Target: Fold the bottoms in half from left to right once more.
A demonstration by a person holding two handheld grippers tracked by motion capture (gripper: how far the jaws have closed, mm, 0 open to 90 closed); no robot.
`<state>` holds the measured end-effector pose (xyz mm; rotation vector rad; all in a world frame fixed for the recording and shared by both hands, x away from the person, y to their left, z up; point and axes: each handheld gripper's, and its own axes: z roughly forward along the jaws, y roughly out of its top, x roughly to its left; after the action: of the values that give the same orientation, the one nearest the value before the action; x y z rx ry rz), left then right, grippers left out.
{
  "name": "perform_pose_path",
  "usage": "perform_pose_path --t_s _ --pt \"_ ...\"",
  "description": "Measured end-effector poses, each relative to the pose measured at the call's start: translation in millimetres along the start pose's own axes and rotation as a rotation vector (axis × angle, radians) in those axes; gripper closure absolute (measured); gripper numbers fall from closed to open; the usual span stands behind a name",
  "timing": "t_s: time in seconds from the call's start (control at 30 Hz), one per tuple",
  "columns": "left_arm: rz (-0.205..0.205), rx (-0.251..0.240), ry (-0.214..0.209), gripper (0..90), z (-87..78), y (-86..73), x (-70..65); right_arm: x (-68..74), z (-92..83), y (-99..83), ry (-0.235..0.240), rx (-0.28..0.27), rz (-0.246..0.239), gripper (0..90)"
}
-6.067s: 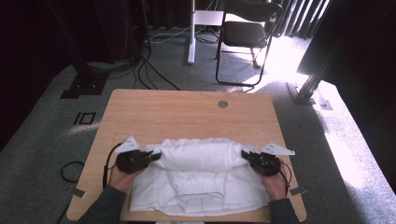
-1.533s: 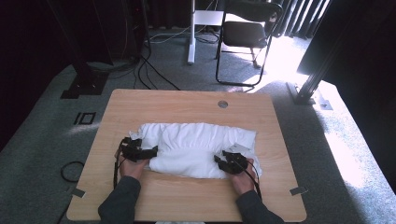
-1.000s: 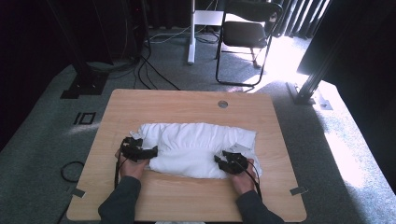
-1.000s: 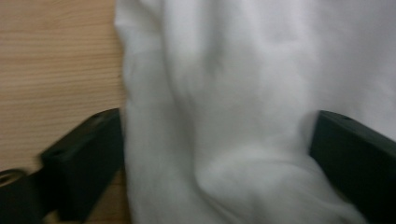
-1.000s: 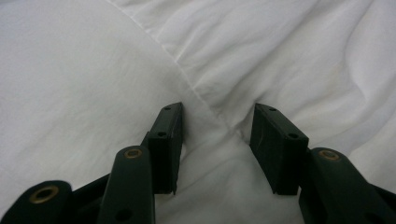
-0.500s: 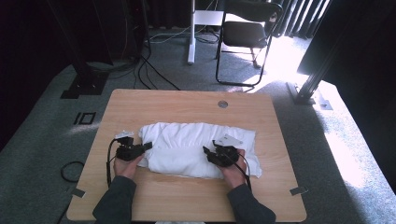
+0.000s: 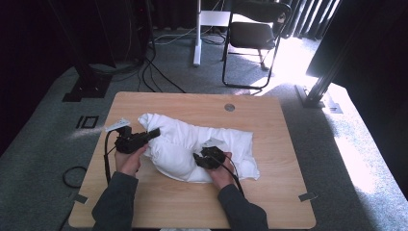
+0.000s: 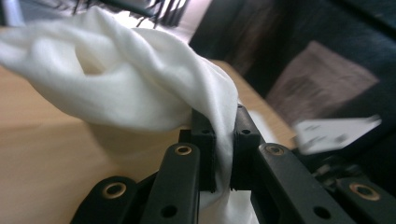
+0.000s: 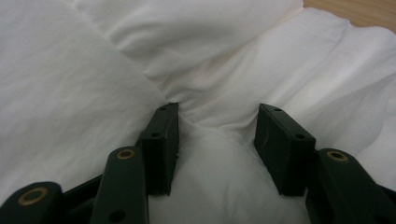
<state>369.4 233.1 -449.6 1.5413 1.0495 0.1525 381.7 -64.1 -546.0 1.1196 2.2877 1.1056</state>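
Note:
A crumpled white cloth (image 7: 192,139) lies across the middle of the wooden table (image 7: 288,192). My left gripper (image 7: 155,133) is at the cloth's left end, raised off the table. Its jaws have just closed, and a fold of the cloth (image 8: 130,70) is pinched between them in the left gripper view (image 8: 224,135). My right gripper (image 7: 202,155) rests on the cloth's near middle. In the right gripper view (image 9: 217,126) its jaws stand half apart with a thick bunch of cloth (image 9: 233,46) wedged between them, and creases pull from both pads.
A round grommet (image 7: 229,107) sits in the table's far middle. Beyond the table stand a dark folding chair (image 7: 255,33) and a white post (image 7: 196,33), with cables (image 7: 159,62) on the carpet. A dark stand (image 7: 322,82) rises at the right.
The left gripper has shut on the cloth's left end and lifted it. The right gripper has slid left towards the middle, bunching the cloth up.

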Motion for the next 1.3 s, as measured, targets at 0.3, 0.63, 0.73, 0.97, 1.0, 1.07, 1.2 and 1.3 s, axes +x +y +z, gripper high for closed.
perform_pose_path --t_s 0.3,0.63,0.73,0.97,1.0,1.07,1.2,1.3 --pt "0.076 -0.009 -0.067 84.7 22.9 12.5 -29.2 31.1 13.6 18.7 0.172 0.009 0.016 44.2" --pt "0.102 -0.015 -0.036 84.6 12.3 16.5 -31.9 -13.0 -28.2 -13.0 0.054 -0.007 -0.025 35.2" --pt "0.117 -0.01 -0.046 84.6 13.8 17.6 -36.8 -8.8 -15.8 -19.9 0.079 0.008 0.0 35.4" --pt "0.164 0.032 -0.056 85.3 29.9 19.9 -52.2 25.7 10.8 -6.0 0.196 0.004 -0.014 36.3" --pt "0.166 0.043 -0.054 85.3 33.1 18.1 -52.9 31.0 12.6 -3.6 0.232 0.006 -0.038 35.0" --pt "0.177 0.067 -0.058 85.3 39.2 13.1 -54.3 34.8 8.4 -1.0 0.255 0.002 -0.064 33.9" --pt "0.212 0.111 -0.067 85.4 51.8 2.5 -61.1 4.2 -34.7 -7.9 0.219 -0.114 -0.022 34.4" --pt "0.235 0.138 -0.07 85.4 62.2 -3.6 -67.2 -39.5 -65.9 -19.0 0.093 -0.151 0.061 34.8"
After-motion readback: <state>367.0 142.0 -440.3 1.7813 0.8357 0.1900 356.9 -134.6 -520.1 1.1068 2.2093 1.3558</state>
